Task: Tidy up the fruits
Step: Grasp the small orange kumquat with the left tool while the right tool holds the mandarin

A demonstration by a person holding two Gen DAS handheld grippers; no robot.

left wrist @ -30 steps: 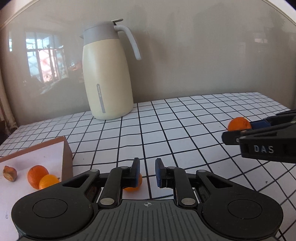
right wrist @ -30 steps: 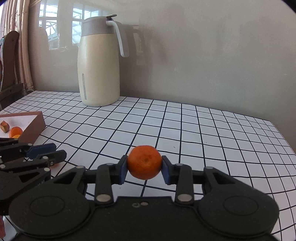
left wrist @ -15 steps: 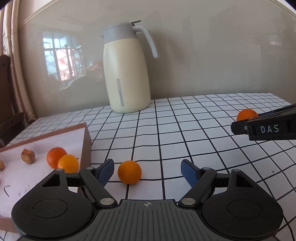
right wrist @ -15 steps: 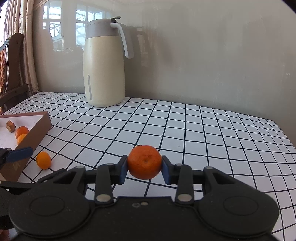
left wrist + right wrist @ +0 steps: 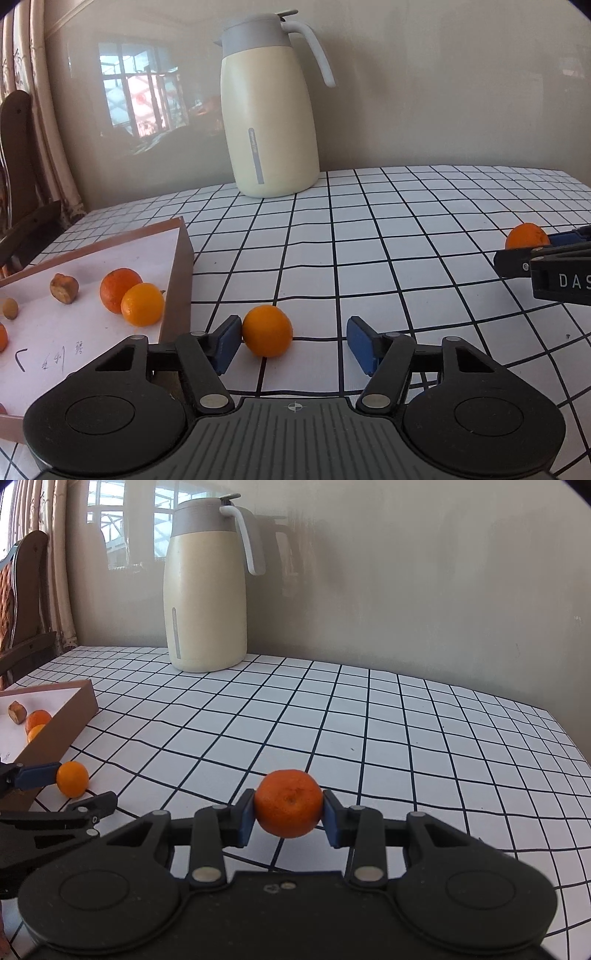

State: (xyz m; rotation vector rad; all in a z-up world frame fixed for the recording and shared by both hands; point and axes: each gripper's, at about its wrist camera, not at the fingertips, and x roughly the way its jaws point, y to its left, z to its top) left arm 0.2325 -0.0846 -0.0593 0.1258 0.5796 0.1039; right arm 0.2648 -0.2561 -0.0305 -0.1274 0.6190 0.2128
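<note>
My left gripper [image 5: 293, 343] is open. A small orange [image 5: 267, 331] lies on the checked tablecloth between its pads, touching the left pad; it also shows in the right wrist view [image 5: 72, 778]. My right gripper [image 5: 289, 818] is shut on a darker tangerine [image 5: 288, 803] and holds it above the table; it shows at the right edge of the left wrist view [image 5: 527, 236]. The brown tray [image 5: 177, 295] at the left holds two oranges [image 5: 127, 297] and a brown nut [image 5: 64, 288].
A cream thermos jug [image 5: 269, 122] stands at the back by the wall. A wooden chair [image 5: 18, 177] stands beyond the table's left edge. The tablecloth [image 5: 388, 258] stretches between tray and right gripper.
My left gripper opened and let the small orange go beside the tray, then drew back a little. My right gripper kept hold of the tangerine.
</note>
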